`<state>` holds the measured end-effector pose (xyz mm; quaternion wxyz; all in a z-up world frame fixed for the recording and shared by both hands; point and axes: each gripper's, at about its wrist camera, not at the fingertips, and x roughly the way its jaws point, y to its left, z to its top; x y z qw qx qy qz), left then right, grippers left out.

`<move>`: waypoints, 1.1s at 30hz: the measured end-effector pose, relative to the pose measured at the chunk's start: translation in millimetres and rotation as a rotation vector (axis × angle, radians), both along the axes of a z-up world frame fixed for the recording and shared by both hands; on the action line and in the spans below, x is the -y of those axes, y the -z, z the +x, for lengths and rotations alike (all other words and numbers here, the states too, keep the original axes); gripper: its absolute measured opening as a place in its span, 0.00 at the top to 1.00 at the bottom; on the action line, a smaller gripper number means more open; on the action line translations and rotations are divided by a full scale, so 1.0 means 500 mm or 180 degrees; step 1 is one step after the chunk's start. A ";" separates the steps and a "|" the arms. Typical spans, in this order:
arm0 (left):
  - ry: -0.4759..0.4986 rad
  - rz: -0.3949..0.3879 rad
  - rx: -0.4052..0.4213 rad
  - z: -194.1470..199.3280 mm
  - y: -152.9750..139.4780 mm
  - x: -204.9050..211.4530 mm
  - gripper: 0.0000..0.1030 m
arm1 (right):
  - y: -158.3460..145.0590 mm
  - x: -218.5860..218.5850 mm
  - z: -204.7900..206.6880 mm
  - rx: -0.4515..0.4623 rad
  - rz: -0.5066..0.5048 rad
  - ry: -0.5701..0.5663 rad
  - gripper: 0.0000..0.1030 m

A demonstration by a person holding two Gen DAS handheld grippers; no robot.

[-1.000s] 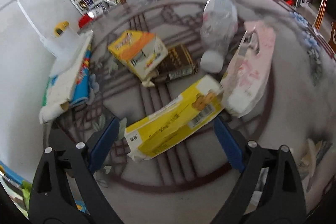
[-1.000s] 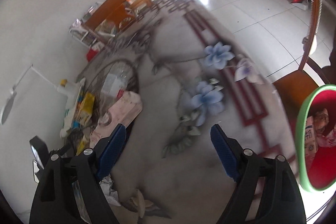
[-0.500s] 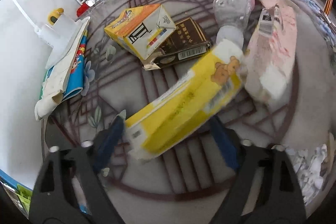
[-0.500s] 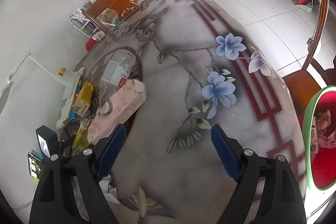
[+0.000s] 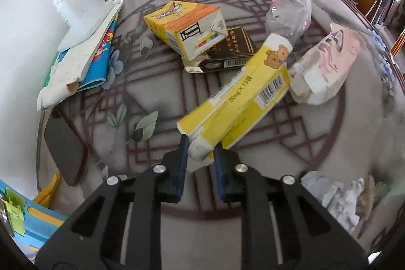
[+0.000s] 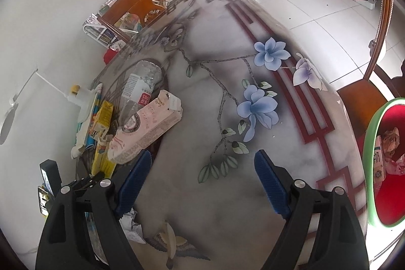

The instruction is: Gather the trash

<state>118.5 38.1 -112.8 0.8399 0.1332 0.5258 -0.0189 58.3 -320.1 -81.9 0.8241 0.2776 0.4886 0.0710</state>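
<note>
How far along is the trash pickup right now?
Done: some wrappers already lie in the green-rimmed bin. In hand: the left tongs are shut on the yellow box, lifted at one end. The right tongs are open and empty. Left: the orange carton, dark box, plastic bottle, pink carton and crumpled paper.

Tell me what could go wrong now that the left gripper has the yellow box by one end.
1. The left gripper pinches only the crushed near end of the long yellow box; it may pivot or slip out when lifted.
2. Its far end sits close to the clear bottle and pink carton; swinging it could knock them across the table.
3. The green bin is off the table's far side, so the carry is long.
</note>
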 end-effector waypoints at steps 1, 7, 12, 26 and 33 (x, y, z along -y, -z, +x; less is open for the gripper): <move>0.0014 -0.0003 0.0000 -0.001 0.000 0.002 0.82 | -0.001 -0.001 0.000 0.0003 0.0002 -0.0006 0.22; 0.0052 -0.0144 -0.0072 -0.006 -0.005 0.006 0.82 | 0.000 -0.002 0.000 -0.0016 0.0003 -0.0026 0.22; 0.0118 -0.0512 -0.0209 -0.022 -0.015 0.009 0.81 | 0.003 -0.001 0.001 -0.0043 0.0006 -0.0026 0.22; -0.0047 -0.0723 -0.0042 0.034 -0.010 0.031 0.26 | 0.015 -0.026 0.007 -0.0106 -0.0059 -0.0137 0.21; 0.0177 -0.0574 -0.0005 0.028 0.008 0.057 0.55 | 0.021 -0.039 0.011 -0.0109 -0.0041 -0.0188 0.21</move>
